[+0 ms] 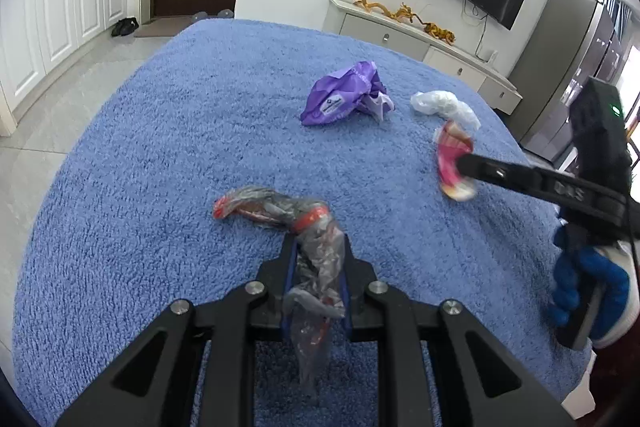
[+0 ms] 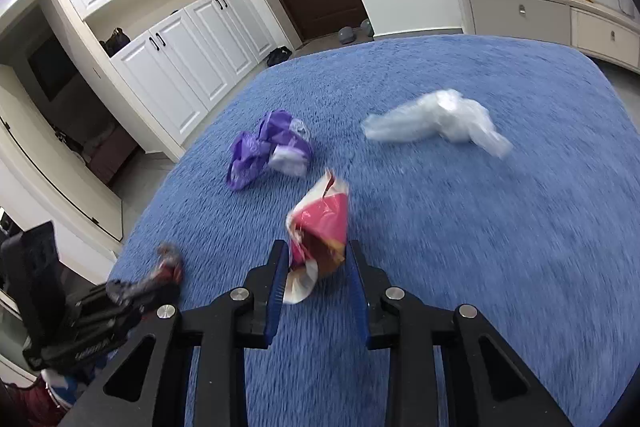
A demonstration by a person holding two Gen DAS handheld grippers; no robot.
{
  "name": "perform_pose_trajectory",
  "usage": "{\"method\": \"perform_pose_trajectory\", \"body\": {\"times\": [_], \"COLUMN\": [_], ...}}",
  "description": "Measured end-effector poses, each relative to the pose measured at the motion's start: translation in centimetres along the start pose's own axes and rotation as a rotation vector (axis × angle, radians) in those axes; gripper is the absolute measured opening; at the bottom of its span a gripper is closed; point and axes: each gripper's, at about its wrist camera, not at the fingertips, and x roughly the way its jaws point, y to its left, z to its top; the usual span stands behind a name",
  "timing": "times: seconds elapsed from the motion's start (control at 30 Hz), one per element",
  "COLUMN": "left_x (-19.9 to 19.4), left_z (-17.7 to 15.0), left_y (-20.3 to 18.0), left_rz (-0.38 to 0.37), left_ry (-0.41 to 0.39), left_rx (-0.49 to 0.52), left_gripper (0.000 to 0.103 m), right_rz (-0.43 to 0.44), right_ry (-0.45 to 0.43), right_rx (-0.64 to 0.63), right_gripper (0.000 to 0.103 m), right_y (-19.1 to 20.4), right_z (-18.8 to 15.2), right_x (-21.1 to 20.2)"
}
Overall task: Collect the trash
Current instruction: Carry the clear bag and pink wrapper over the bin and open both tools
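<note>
You're holding two pieces already. Your left gripper (image 1: 316,247) is clamped nearly closed on a clear plastic wrapper w/ red bands (image 1: 280,211); one end is trailing out onto the blue fleece cover (image 1: 160,147), the other is hanging down behind the jaws. Your right gripper (image 2: 318,259) is sitting w/ its jaws either side of a pink-and-white snack wrapper (image 2: 320,227), narrowed down on it; the left wrist view is showing a finger reaching right into the wrapper, so it's looking gripped, tho the blur is making pad contact hard to confirm.

Still lying loose: a crumpled purple bag (image 1: 344,95) approx mid-cover, and a clear plastic bag (image 1: 444,107) just beside it toward the TV-cabinet side. Both are sitting apart from your grippers.

Handling, as I'm judging it: all of this is thin film, v. light, soft, springy. It's collapsing under the pads, so you're needing a near-full close to keep hold. It's also slippery, so single-layer edges are likely sliding out. You're better off aiming for the thickest bunched fold: the knotted middle of the purple bag, the fat centre of the clear bag, not its tapered tail. The fleece is giving, so pressing in a bit is getting the pads under the film.
</note>
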Motion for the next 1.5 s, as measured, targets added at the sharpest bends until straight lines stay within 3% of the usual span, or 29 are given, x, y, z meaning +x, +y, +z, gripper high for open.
{"method": "perform_pose_trajectory", "body": {"times": [0.3,0.8,1.2,1.5], "left_x": [-1.2,-3.1,-0.6,3.1], "left_z": [-0.3,1.2,3.9,5.4], "left_y": [-1.7,-8.2,-18.2,-29.8], "left_rz": [0.065,-0.026,-0.14,-0.257], "left_ry": [-0.038,-0.052,-0.032,-0.004], "left_rx": [0.081,0.191,0.384,0.578], "left_gripper": [0.015,0.015,0.015,0.015], "right_rz": [-0.006,0.013,-0.047,-0.161], "right_ry": [-0.031,-0.172,-0.353,-0.463], "right_rx": [0.044,0.149,0.269,0.428], "right_gripper": [0.024,0.023,0.023,0.023], "right_y": [-1.1,-4.6,-10.2,-17.7], "right_z": [-3.4,-5.9,-7.6,-10.7], "right_x": [-4.4,-11.1,-18.1,-22.8]}}
